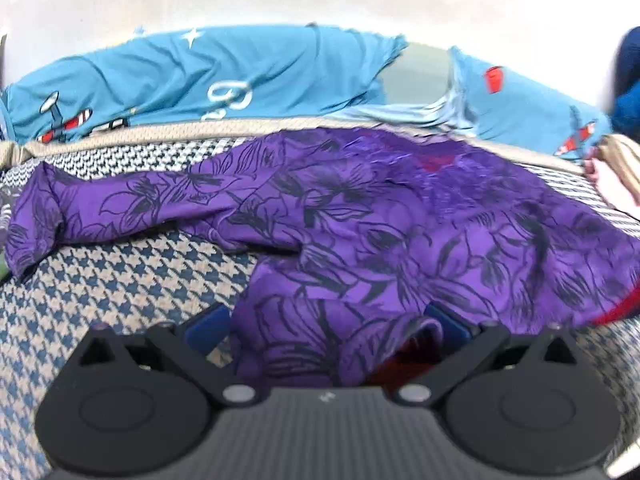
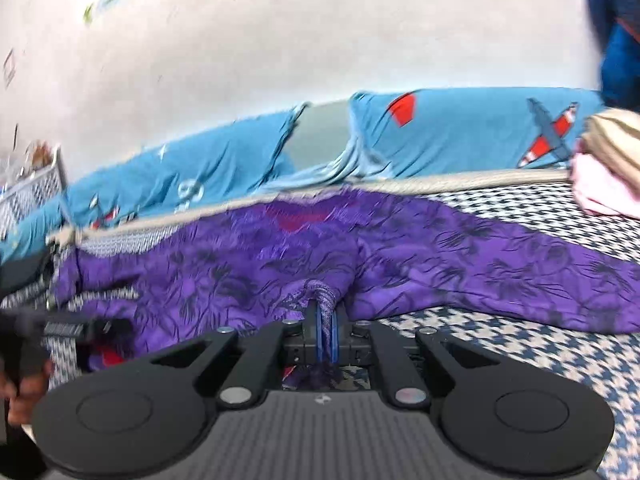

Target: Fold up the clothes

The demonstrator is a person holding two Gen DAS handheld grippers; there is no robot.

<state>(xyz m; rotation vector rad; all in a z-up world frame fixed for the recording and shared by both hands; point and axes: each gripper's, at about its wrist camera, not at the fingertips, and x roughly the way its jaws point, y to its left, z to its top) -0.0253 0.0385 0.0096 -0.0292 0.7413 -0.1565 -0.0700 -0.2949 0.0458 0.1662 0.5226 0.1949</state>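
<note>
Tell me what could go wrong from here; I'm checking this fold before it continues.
The right gripper is shut on a thin bunched pinch of the purple garment; it may slip out when pulled. The left gripper is open with cloth heaped between its fingers, so closing could catch extra layers and skew the fold.

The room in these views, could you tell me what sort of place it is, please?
Probably a bedroom at home: a purple floral garment lies on a houndstooth bedcover, with blue airplane-print pillows along a plain wall.
</note>
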